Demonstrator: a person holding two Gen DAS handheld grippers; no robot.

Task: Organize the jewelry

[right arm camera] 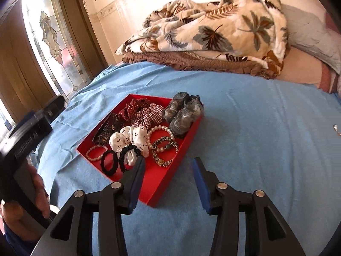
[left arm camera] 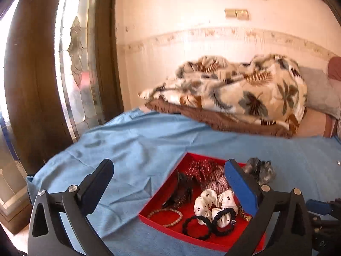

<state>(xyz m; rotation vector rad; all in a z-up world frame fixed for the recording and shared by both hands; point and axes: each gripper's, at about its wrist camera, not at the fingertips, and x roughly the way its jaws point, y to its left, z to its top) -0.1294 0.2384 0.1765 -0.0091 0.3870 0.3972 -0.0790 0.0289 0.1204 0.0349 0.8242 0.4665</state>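
Note:
A red tray (right arm camera: pixel 170 183) lies on the blue cloth (right arm camera: pixel 255 138). It holds a white dotted scrunchie (right arm camera: pixel 130 138), two black hair ties (right arm camera: pixel 109 163), pearl bracelets (right arm camera: pixel 161 129), a leopard-pattern bracelet (right arm camera: pixel 165 151), red scrunchies (right arm camera: pixel 136 106) and a dark clip (right arm camera: pixel 106 132). A grey scrunchie (right arm camera: pixel 183 113) rests on its far right edge. My right gripper (right arm camera: pixel 168 161) hangs open over the tray's near corner, holding nothing. My left gripper (left arm camera: pixel 169 163) stands wide open above the tray (left arm camera: pixel 170 230), nothing gripped. A hand (right arm camera: pixel 38 192) holds it at the left.
A leaf-print blanket (right arm camera: pixel 213 27) on a brown quilt (right arm camera: pixel 202 61) lies at the far end. A stained-glass door (right arm camera: pixel 53 38) stands at the left. A small shiny item (right arm camera: pixel 336 128) lies on the cloth at the far right.

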